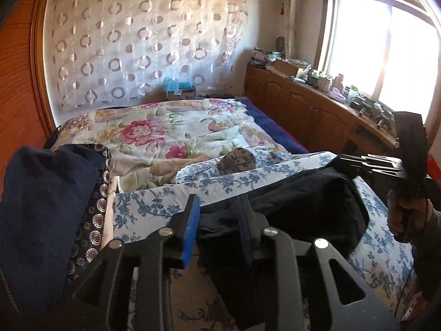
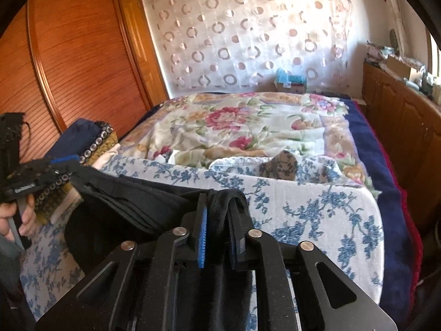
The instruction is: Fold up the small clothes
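A black garment (image 1: pixel 303 201) hangs between both grippers above the blue-and-white floral cloth (image 1: pixel 154 207) on the bed. My left gripper (image 1: pixel 220 220) has its blue-padded jaws partly apart, with the garment's edge between them. My right gripper (image 2: pixel 217 231) is shut on a bunched black edge of the garment (image 2: pixel 137 207). The right gripper also shows at the right of the left wrist view (image 1: pixel 358 165), and the left gripper shows at the left of the right wrist view (image 2: pixel 41 173).
A pile of folded clothes, dark blue on top (image 1: pixel 46 193), sits at the bed's left side. A floral quilt (image 1: pixel 165 132) covers the far bed. A grey patterned small item (image 1: pixel 237 160) lies beyond the cloth. Wooden cabinets (image 1: pixel 303 104) stand at right, a wardrobe (image 2: pixel 69 55) at left.
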